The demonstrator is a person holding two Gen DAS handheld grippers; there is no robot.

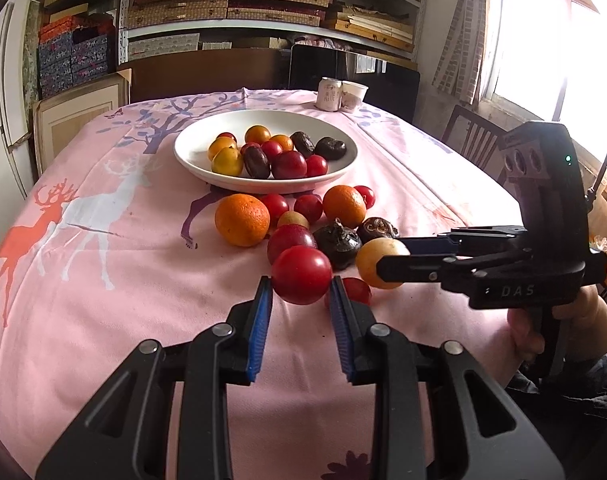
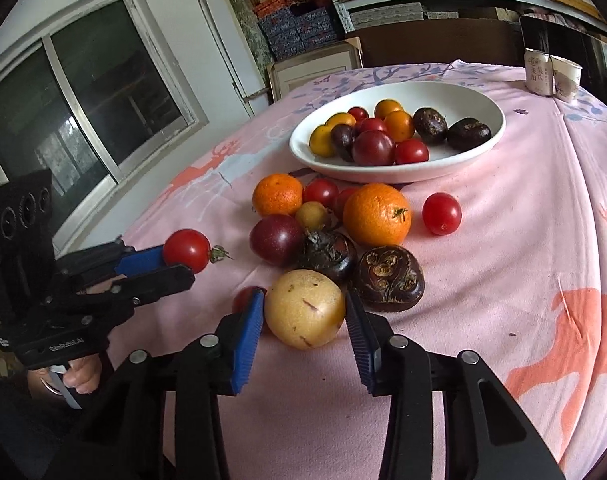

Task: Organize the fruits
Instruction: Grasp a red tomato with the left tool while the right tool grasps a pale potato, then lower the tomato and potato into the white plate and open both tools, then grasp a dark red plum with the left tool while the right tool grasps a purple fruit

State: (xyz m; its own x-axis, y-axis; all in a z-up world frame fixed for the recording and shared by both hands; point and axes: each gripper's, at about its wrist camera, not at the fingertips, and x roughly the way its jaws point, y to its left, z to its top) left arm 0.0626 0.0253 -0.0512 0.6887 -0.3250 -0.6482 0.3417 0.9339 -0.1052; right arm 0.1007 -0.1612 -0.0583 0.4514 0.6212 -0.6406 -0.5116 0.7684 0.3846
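Fruit lies in a loose pile on the pink tablecloth [image 1: 123, 280] at the middle of both frames, just in front of a white bowl [image 1: 191, 152] that already holds small red, yellow and dark pieces. In the left wrist view the left gripper [image 1: 301, 290] fills the lower centre, its blue pads closed against the two sides of a red tomato [image 1: 301, 274]. The right wrist view shows what that view hides: the same tomato [image 2: 186, 250] sits at the left of the frame with a green stem sticking out toward the pile, and it appears lifted clear of the cloth. The right gripper [image 2: 305, 312] occupies the lower centre of its own view, jaws spread fairly wide around a pale yellow fruit [image 2: 303, 308]; the pads touch or nearly touch its sides, and whether it rests on the cloth I cannot tell. From the left wrist view this yellow fruit [image 1: 377, 262] appears at right centre, half covered by a black finger. Two oranges [image 2: 377, 214], a purple plum [image 2: 275, 238] and two dark, wrinkled fruits [image 2: 389, 278] sit between the grippers and the bowl. A lone tomato [image 2: 441, 214] lies apart, right of the pile. Two paper cups [image 1: 341, 94] stand beyond the bowl.
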